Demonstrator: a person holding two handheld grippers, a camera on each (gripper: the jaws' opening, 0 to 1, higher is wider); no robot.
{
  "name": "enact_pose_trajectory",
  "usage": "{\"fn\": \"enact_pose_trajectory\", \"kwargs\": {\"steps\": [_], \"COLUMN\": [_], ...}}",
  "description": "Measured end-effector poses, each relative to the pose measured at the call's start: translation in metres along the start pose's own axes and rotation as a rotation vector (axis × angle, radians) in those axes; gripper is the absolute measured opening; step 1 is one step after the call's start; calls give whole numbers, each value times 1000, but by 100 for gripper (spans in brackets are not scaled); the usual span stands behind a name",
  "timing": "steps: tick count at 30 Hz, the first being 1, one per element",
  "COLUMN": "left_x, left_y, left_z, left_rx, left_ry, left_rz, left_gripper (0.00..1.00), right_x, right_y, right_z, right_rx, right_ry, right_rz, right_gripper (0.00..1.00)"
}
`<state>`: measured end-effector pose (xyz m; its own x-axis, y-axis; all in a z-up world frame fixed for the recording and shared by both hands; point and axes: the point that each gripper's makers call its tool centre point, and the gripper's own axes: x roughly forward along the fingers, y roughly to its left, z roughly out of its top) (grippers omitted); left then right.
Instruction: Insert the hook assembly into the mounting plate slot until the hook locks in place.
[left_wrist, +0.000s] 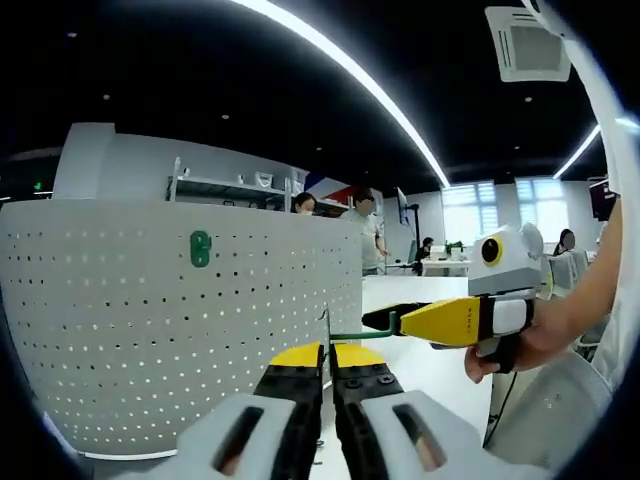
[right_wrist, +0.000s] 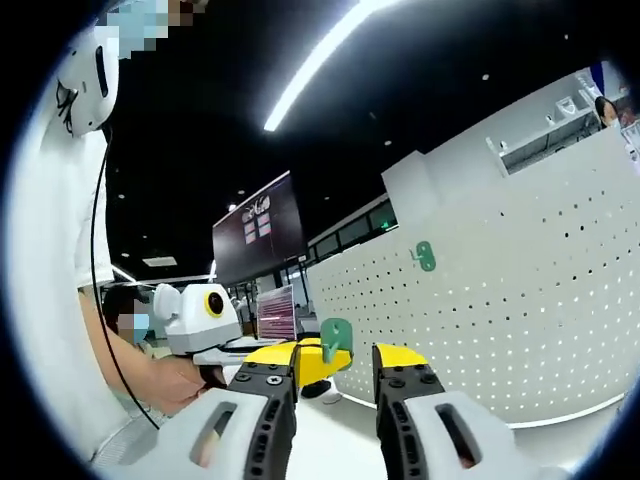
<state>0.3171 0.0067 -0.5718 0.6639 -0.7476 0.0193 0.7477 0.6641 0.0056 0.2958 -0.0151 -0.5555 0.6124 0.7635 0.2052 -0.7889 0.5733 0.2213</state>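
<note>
We see a white perforated board (left_wrist: 180, 330) standing upright on a white table (left_wrist: 420, 350); it fills the left gripper view from 12 to 8 o'clock. One green hook (left_wrist: 200, 248) is already mounted on the board, at about 10 o'clock in this view; in the right gripper view it hangs on the board at about 1 o'clock.

The left gripper (left_wrist: 327, 362) rises from 6 o'clock with its yellow-tipped jaws nearly closed on a thin upright metal piece; we cannot tell if they really press it. The right gripper (left_wrist: 385, 320) comes in from 3 o'clock, held by a hand (left_wrist: 520, 345), and its tip touches a thin green rod that runs toward the left gripper's jaws.

In the right gripper view, the right gripper's own jaws stand apart at 6 o'clock, and the green hook assembly (right_wrist: 335, 340) sits between their tips, in the middle of the view. We cannot tell if the jaws really clamp it.

We judge that the task is at an early stage: the hook assembly is in the air, near the board but apart from it, and not yet inserted. What is left is to bring it to the board, push it in and lock it.
</note>
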Motion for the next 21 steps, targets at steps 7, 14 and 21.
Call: {"fn": "enact_pose_trajectory", "kwargs": {"steps": [7,14,21], "left_x": [1,3,4], "left_y": [-1,-5,-11], "left_z": [4,4,6], "left_rx": [0,-5,-1], "left_ry": [-8,-12,-22], "left_rz": [1,8,8], "left_gripper": [2,2,2], "right_x": [5,10,12], "right_y": [0,4,3], "right_z": [3,4,3], "right_rx": [13,-2,1], "right_ry": [-8,-12,-3], "right_rz": [10,9,3], "right_gripper": [19,13,10]}}
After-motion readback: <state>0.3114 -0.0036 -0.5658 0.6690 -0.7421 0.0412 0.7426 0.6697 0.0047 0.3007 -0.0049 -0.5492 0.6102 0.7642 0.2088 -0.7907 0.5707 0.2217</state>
